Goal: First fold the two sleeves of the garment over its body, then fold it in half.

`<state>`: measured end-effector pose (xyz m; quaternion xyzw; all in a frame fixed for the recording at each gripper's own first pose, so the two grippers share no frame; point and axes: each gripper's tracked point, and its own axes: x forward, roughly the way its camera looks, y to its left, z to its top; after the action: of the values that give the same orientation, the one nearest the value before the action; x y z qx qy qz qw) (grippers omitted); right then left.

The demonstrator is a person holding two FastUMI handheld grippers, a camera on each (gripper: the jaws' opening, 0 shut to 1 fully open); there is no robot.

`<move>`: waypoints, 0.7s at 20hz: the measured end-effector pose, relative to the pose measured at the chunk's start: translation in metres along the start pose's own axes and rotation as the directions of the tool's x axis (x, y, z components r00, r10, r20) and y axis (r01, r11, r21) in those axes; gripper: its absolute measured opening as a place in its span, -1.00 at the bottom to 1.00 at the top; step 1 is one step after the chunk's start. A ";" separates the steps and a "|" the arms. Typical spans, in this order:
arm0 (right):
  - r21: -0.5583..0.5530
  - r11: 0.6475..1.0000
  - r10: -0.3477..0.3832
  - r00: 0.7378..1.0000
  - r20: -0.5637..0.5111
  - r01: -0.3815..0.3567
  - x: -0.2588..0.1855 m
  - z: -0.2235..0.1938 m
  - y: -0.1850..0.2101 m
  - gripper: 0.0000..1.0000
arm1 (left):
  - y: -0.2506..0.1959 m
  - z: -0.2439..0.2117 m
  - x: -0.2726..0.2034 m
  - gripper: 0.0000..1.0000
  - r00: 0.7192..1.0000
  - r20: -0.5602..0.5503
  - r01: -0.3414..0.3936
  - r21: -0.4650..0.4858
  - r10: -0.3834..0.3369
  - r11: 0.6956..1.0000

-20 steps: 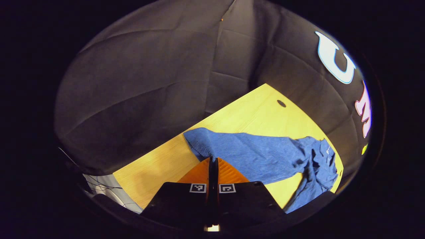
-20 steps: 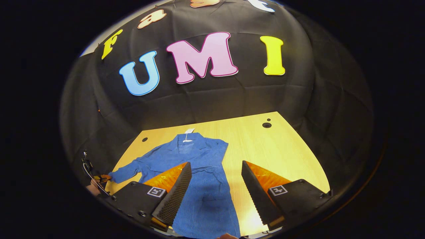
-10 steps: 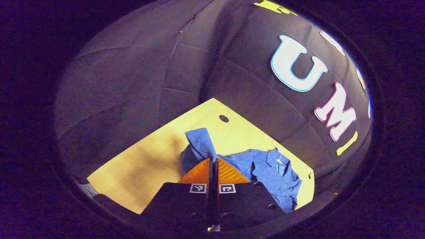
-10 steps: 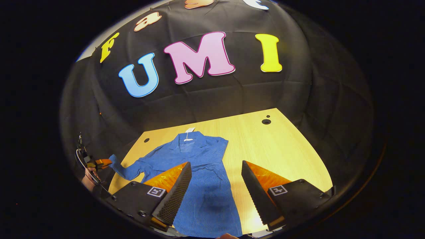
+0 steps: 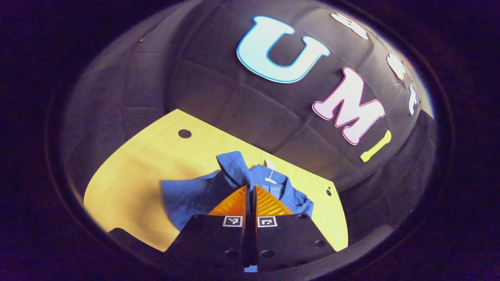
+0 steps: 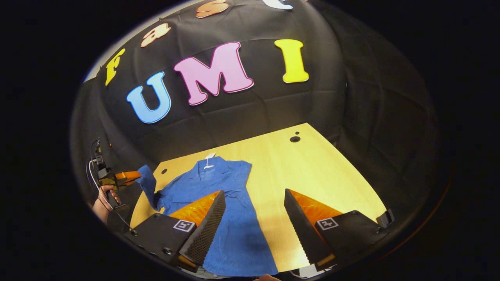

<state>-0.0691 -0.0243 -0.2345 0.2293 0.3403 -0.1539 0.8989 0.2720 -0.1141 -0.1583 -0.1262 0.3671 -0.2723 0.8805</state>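
I hold a tool in each hand over a pale wooden bench (image 6: 320, 171) inside a booth with a black cloth wall. A blue garment (image 6: 230, 218) lies on the bench with its collar toward the far wall and a small white tag (image 6: 209, 156) at the neck.

My left tool (image 5: 250, 186) is clenched on the cuff of one sleeve (image 5: 234, 168); both fingers press the ribbed blue cloth between them, and the cuff stands up just above the tips. In the right gripper view that tool (image 6: 131, 176) sits at the far left, held in my hand (image 6: 103, 197), with the sleeve lifted off the bench and hanging from it down to the garment's shoulder. The garment's body lies flat and spread along the bench.

My right tool (image 6: 254, 212) is released, its two fingers wide apart and gripping nothing. It hovers above the lower part of the garment, with the blue cloth and bare bench showing between the fingers.
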 end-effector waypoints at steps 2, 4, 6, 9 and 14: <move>0.012 1.000 -0.020 1.000 -0.004 0.020 -0.004 -0.002 -0.014 0.94 | -0.034 -0.012 0.026 -1.00 0.998 -0.046 0.043 0.017 -0.043 0.999; 0.028 0.999 -0.038 0.999 -0.008 0.038 -0.004 -0.002 -0.024 0.94 | -0.064 -0.030 0.051 -1.00 0.993 -0.099 0.072 0.056 -0.066 0.996; 0.038 0.998 -0.053 0.999 -0.006 0.054 -0.006 -0.001 -0.036 0.94 | -0.095 -0.048 0.076 -1.00 0.985 -0.152 0.099 0.091 -0.085 0.991; 0.050 0.996 -0.080 0.997 0.000 0.080 -0.010 0.004 -0.052 0.94 | -0.129 -0.075 0.113 -1.00 0.971 -0.215 0.132 0.134 -0.102 0.982; 0.064 0.992 -0.109 0.994 0.002 0.109 -0.009 0.009 -0.073 0.94 | -0.158 -0.110 0.148 -1.00 0.958 -0.278 0.141 0.230 -0.074 0.963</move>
<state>-0.1027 -0.0900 -0.2448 0.2385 0.3447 -0.2141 0.8823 0.2183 -0.3308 -0.2542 0.0023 0.4380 -0.3781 0.8156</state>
